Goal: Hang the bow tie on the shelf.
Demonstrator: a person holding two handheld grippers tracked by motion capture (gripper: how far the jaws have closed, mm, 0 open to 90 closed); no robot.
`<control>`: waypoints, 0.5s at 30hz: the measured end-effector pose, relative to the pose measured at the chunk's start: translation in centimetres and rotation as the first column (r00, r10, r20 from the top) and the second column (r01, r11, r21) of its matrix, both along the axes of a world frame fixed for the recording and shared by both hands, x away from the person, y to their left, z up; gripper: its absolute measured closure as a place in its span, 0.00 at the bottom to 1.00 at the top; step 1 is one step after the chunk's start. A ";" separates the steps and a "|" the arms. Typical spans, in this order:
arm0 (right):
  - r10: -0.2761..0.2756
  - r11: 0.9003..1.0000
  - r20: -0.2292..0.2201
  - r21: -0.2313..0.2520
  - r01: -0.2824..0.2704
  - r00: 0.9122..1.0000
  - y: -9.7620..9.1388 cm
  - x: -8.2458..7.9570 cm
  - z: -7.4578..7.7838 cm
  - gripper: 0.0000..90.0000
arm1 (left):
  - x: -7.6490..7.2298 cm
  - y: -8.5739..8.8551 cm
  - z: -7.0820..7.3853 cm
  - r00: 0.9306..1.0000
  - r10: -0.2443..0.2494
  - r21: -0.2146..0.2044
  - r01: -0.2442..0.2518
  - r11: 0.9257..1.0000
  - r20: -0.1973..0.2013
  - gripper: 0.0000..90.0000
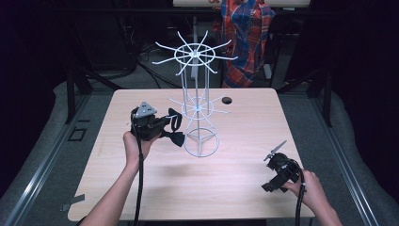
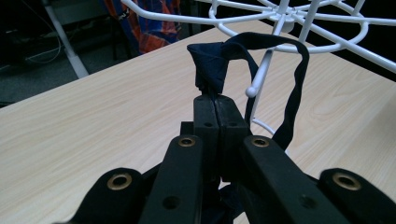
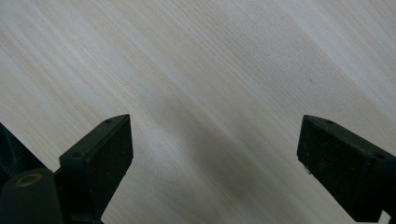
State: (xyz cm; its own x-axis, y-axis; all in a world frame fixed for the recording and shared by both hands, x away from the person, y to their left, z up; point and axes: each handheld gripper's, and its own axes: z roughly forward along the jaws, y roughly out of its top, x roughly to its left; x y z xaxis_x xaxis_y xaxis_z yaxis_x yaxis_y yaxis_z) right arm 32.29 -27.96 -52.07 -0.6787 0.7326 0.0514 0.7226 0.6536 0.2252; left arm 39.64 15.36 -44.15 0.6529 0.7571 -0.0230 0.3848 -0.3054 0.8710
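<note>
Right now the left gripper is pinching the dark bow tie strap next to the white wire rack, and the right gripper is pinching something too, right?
Not quite. The left gripper is pinching the dark bow tie strap beside the white wire rack, but the right gripper pinches nothing. The right gripper view shows its jaws wide apart over the bare wooden table.
</note>
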 end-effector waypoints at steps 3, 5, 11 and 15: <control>0.006 1.000 -0.006 0.002 -0.006 1.000 -0.1 0.0 0.1 0.12 | 0.1 -0.2 -0.1 1.000 -0.003 0.002 0.003 1.000 -0.003 0.99; 0.006 1.000 -0.001 -0.006 -0.006 1.000 -0.1 -0.1 0.2 0.12 | 0.2 -0.5 -0.3 1.000 -0.011 -0.005 0.011 1.000 -0.010 0.99; 0.007 1.000 -0.006 -0.001 -0.007 1.000 0.0 -0.1 0.0 0.12 | 0.2 -0.7 -0.9 1.000 -0.015 -0.011 0.015 1.000 -0.016 0.99; 0.001 1.000 -0.002 0.004 -0.001 1.000 0.0 -0.2 0.1 0.12 | 0.4 -0.8 -1.4 0.999 -0.023 0.001 0.023 1.000 -0.041 0.99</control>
